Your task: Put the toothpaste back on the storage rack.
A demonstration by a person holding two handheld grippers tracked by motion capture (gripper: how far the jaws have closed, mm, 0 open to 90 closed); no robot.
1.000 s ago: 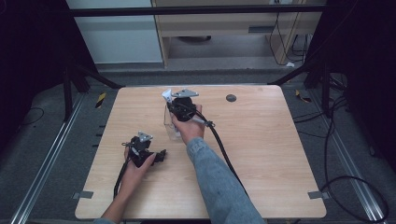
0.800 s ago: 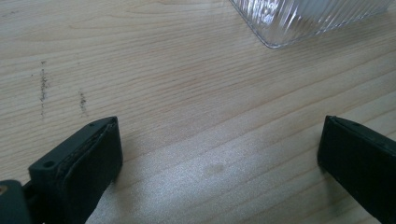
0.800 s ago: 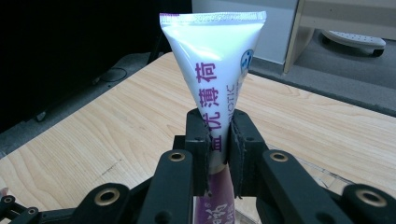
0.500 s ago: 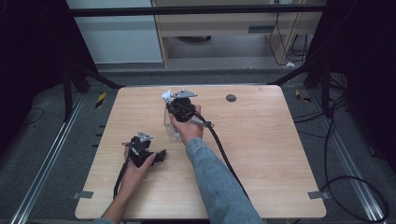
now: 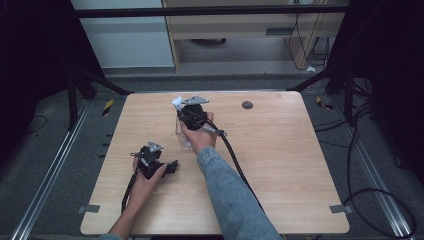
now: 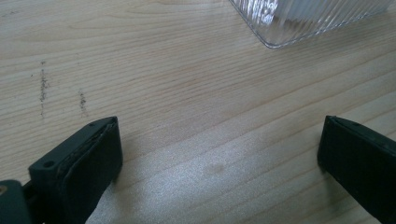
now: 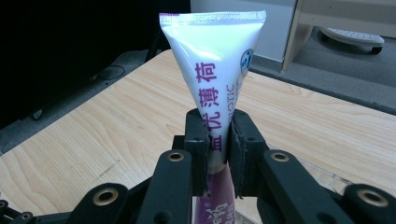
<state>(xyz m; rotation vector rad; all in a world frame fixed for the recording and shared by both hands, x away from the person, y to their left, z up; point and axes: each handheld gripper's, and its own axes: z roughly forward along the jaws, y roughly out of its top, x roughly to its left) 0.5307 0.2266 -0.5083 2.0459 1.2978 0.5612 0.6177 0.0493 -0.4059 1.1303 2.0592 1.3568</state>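
Observation:
A white tube [image 7: 215,70] with purple lettering stands upright, crimped end up, with my right gripper [image 7: 218,144] shut on its middle. In the high view the right gripper [image 5: 184,112] holds the tube [image 5: 176,103] over a clear ribbed glass container [image 5: 181,136] near the table's middle back. My left gripper [image 5: 174,166] rests low on the wooden table [image 5: 280,165], left of centre, with its jaws pointing right. Seen from the left gripper [image 6: 219,133], its jaws stand wide apart with only bare wood between them. A corner of the ribbed container [image 6: 299,23] lies beyond them.
A small dark round disc [image 5: 247,105] sits on the table at the back, right of the right hand. The right gripper's black cable [image 5: 235,160] trails across the table toward the front. Metal rails and dark floor surround the table.

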